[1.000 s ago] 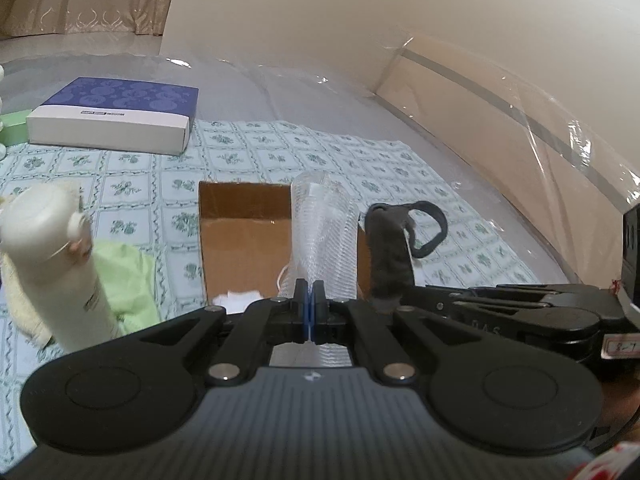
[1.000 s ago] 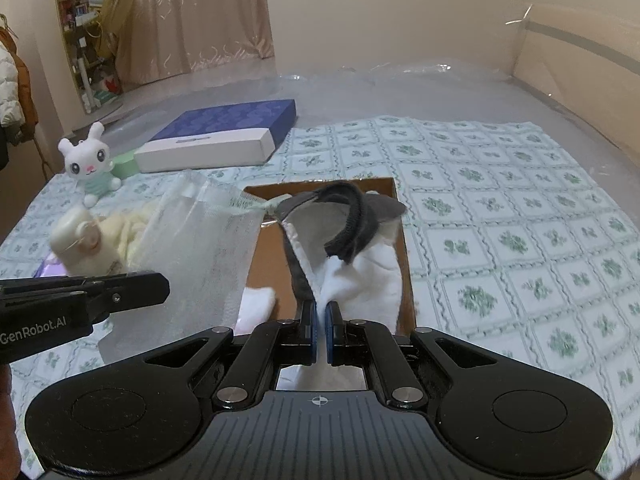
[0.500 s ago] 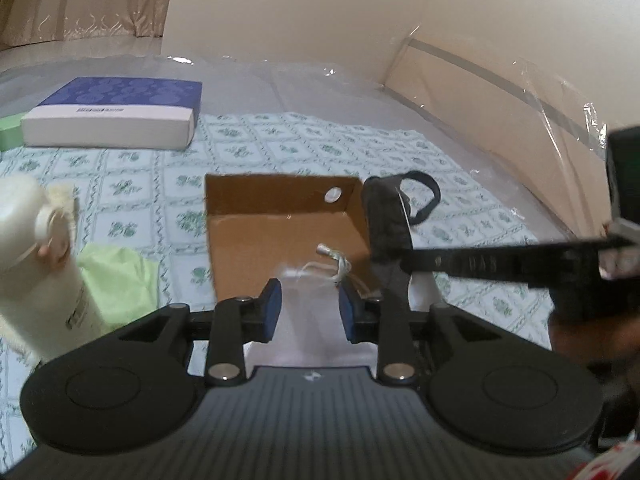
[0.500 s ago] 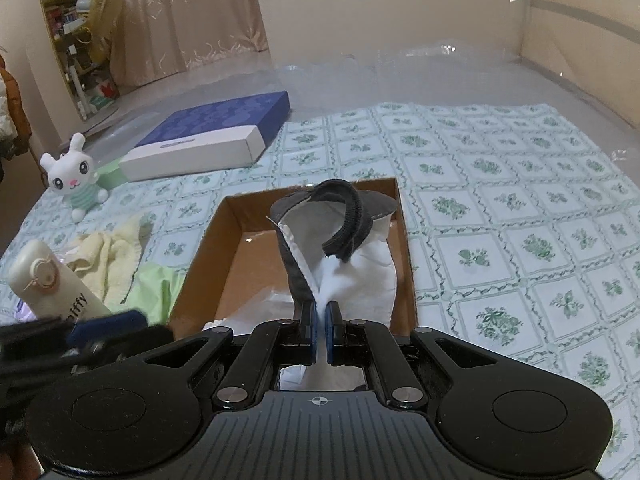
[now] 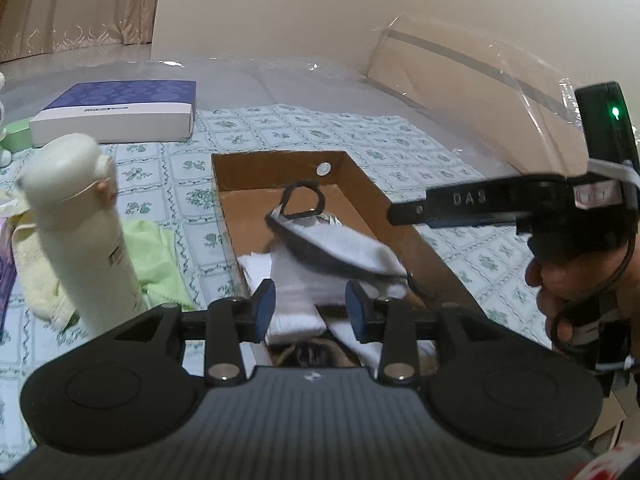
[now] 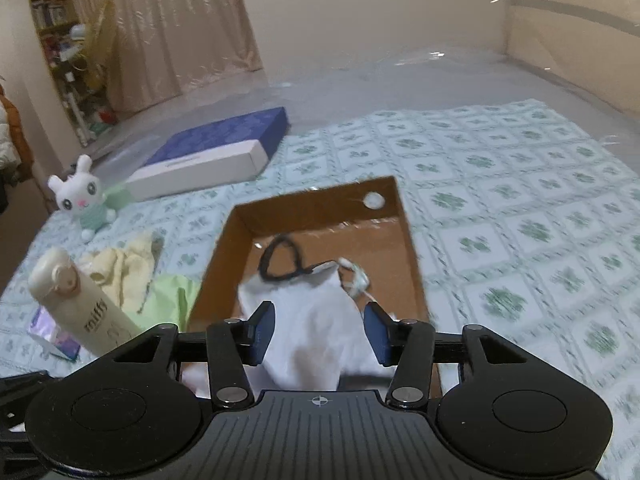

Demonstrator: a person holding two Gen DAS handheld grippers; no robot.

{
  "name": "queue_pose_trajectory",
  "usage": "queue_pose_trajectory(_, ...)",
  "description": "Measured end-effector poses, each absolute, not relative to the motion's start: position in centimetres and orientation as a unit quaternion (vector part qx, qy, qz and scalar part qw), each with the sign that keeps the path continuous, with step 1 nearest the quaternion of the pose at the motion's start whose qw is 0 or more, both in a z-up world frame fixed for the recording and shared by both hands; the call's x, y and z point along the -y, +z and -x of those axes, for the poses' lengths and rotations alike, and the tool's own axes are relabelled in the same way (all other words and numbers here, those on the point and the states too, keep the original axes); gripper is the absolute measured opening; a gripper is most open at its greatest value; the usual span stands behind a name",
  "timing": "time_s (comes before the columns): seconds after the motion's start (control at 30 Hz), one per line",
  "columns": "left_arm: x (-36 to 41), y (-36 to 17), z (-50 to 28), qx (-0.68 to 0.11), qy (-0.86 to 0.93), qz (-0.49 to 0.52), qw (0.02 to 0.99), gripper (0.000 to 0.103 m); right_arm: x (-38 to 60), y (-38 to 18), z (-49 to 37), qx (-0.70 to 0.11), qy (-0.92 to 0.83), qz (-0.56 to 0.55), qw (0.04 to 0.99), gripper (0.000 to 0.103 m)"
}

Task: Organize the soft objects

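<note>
Both tongs have just been opening. The left tongs (image 5: 310, 307) stand spread over the near end of the cardboard box (image 5: 420, 236), pinching nothing. The right tongs (image 6: 319, 332) are spread too, the white cloth pouch (image 6: 316, 320) lying loose between them inside the box. Left of the tongs, a cream bottle (image 6: 80, 304) stands near the box's edge.

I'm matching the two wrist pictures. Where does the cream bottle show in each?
Left wrist: cream bottle stands tall at the left edge, beside the green cloth.
Right wrist: lower left, leaning, beside that cloth.
Shared landmark: the cardboard box, to the bottle's right.
</note>
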State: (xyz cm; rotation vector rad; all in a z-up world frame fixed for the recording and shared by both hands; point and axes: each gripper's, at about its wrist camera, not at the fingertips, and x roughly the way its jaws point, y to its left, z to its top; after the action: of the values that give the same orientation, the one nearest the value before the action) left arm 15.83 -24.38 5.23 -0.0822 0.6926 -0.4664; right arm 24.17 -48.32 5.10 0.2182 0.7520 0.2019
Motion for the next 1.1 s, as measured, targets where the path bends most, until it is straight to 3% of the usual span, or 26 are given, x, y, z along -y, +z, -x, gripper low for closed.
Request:
queue_pose_trajectory(0.13,23.0,5.6,-13.5,-0.338,-0.233,0.037,0.911,0.037,46.7,5.4,-20.4,-0.370,0.081,-0.085,0.921,0.061)
queue_pose_trajectory(0.37,19.1,5.5,-10.3,-0.332,-0.215,0.033,0.918,0.040,42.7,4.7,-14.2,-0.385,0.083,-0.081,0.916,0.067)
queue_pose_trajectory(0.77,11.9,4.6,-6.2,-0.338,-0.153,0.031,0.928,0.068,37.1,3.6,-7.4,-0.395,0.076,-0.075,0.912,0.069)
queue_pose_trajectory(0.9,9.3,4.5,-5.4,-0.344,-0.130,0.039,0.929,0.086,35.2,3.3,-6.2,-0.400,0.081,-0.073,0.910,0.069)
queue_pose_trajectory(1.1,5.6,4.1,-4.6,-0.349,-0.098,0.038,0.931,0.089,32.3,2.7,-5.2,-0.403,0.103,-0.078,0.906,0.069)
